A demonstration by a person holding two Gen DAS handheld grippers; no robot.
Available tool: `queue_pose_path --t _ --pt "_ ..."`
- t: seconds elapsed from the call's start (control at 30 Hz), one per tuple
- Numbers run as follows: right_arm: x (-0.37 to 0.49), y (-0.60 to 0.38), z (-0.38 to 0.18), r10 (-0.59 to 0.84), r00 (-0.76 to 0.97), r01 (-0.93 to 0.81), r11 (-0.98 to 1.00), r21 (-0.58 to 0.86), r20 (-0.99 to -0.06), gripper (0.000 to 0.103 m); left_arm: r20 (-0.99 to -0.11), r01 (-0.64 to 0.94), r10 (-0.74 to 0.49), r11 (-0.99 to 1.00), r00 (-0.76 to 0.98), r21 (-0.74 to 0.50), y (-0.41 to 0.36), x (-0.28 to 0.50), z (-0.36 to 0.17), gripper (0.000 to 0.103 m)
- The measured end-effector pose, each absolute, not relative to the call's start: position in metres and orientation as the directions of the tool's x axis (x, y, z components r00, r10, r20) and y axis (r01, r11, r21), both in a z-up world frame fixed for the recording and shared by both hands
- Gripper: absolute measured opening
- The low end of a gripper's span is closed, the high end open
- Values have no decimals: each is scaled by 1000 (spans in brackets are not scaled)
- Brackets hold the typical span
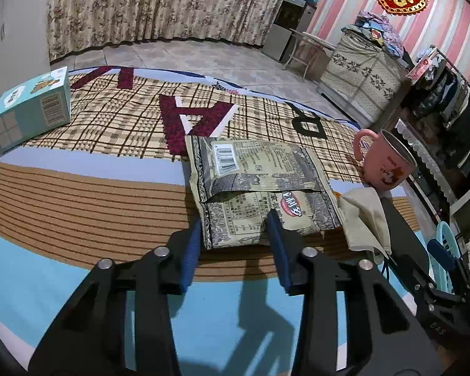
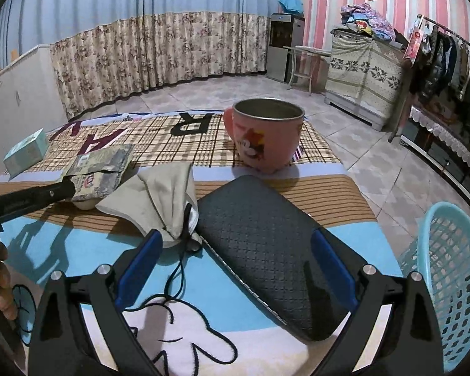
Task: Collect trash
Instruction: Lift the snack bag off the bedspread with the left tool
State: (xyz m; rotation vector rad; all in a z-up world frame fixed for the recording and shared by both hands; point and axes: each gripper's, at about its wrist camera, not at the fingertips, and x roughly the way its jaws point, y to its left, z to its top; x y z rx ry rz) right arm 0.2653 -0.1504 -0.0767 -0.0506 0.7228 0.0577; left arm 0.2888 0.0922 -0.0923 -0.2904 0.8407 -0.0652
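An empty printed snack wrapper [image 1: 253, 185] lies flat on the patterned blanket. My left gripper [image 1: 235, 228] is open, its blue pads either side of the wrapper's near edge. The wrapper also shows in the right wrist view [image 2: 100, 169], with the left gripper's finger [image 2: 31, 199] at it. A crumpled beige cloth pouch [image 2: 159, 194] lies beside it, also in the left wrist view [image 1: 365, 219]. My right gripper [image 2: 235, 247] is open and empty, straddling the near end of a black quilted case [image 2: 266, 238]. A light-blue mesh basket [image 2: 451, 282] stands at the right.
A pink mug [image 2: 266, 134] stands beyond the black case, also in the left wrist view [image 1: 385, 163]. A teal box [image 1: 31, 109] sits at the far left of the blanket. A black cord [image 2: 175, 282] trails from the pouch. Tiled floor, a curtain and cabinets lie beyond.
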Motion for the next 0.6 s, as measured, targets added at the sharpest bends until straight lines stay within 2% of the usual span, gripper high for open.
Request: queue_pose_path --t 0.07,0.13,0.2,0.4,0.6 --pt "265 -149 -77 35 749 -73 997 -30 -661 94 -723 -58 -157 963 673 -263 91 288 -92 31" --pt "265 -148 -77 36 751 -77 996 -34 -660 94 -722 -64 -146 965 676 -254 92 287 -92 12" --pt "266 -147 -78 40 750 -82 996 -34 -661 94 -719 -73 -152 960 679 -272 95 286 -91 7" --pt "265 -134 -81 52 742 -122 991 -58 -668 93 -708 -92 -155 950 688 -298 105 284 -86 0" --pt "266 -119 -83 71 729 -176 981 -86 -681 91 -674 -95 -140 949 725 -300 108 276 -70 0"
